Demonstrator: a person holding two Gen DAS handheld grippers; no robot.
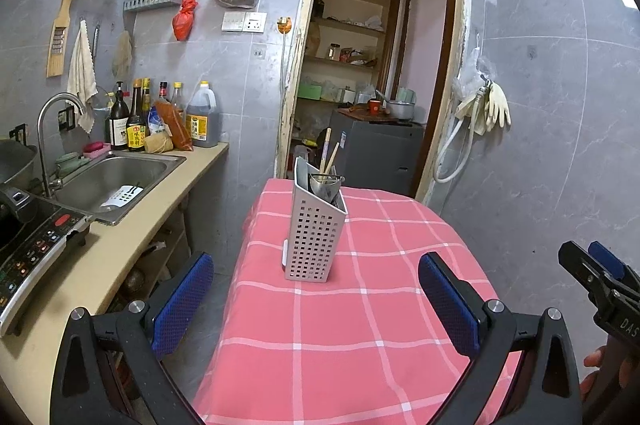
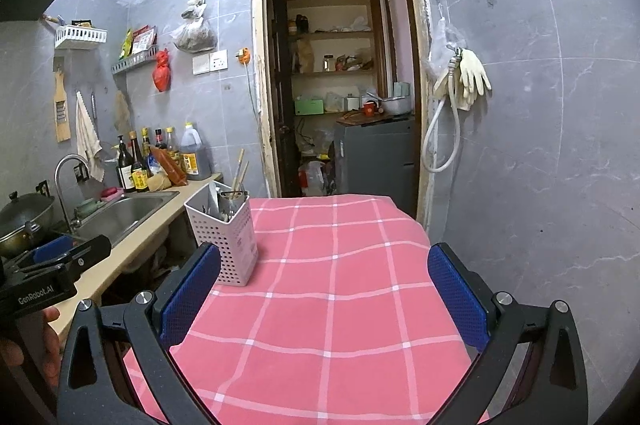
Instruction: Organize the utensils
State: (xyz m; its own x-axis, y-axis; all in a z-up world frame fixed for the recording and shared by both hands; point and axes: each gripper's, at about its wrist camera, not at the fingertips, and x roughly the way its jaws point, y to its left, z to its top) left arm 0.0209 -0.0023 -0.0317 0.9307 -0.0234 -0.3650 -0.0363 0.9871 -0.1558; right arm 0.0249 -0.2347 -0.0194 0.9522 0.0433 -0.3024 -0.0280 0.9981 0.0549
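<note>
A white perforated utensil holder [image 1: 314, 233] stands upright on the pink checked tablecloth [image 1: 360, 325]. It holds wooden chopsticks [image 1: 329, 153] and metal utensils [image 1: 326, 185]. It also shows in the right wrist view [image 2: 224, 237], at the table's left edge. My left gripper [image 1: 316, 289] is open and empty, just in front of the holder. My right gripper [image 2: 324, 285] is open and empty over the cloth [image 2: 328, 285], right of the holder. The right gripper also shows at the right edge of the left wrist view [image 1: 596, 273], and the left gripper at the left edge of the right wrist view [image 2: 60, 261].
A counter on the left carries a steel sink [image 1: 116, 181], a faucet [image 1: 52, 129], sauce bottles [image 1: 160, 121] and an induction cooker [image 1: 36, 245]. A wok [image 2: 24, 221] sits by the sink. An open doorway [image 2: 340, 85] lies behind the table. Gloves [image 2: 472, 73] hang on the right wall.
</note>
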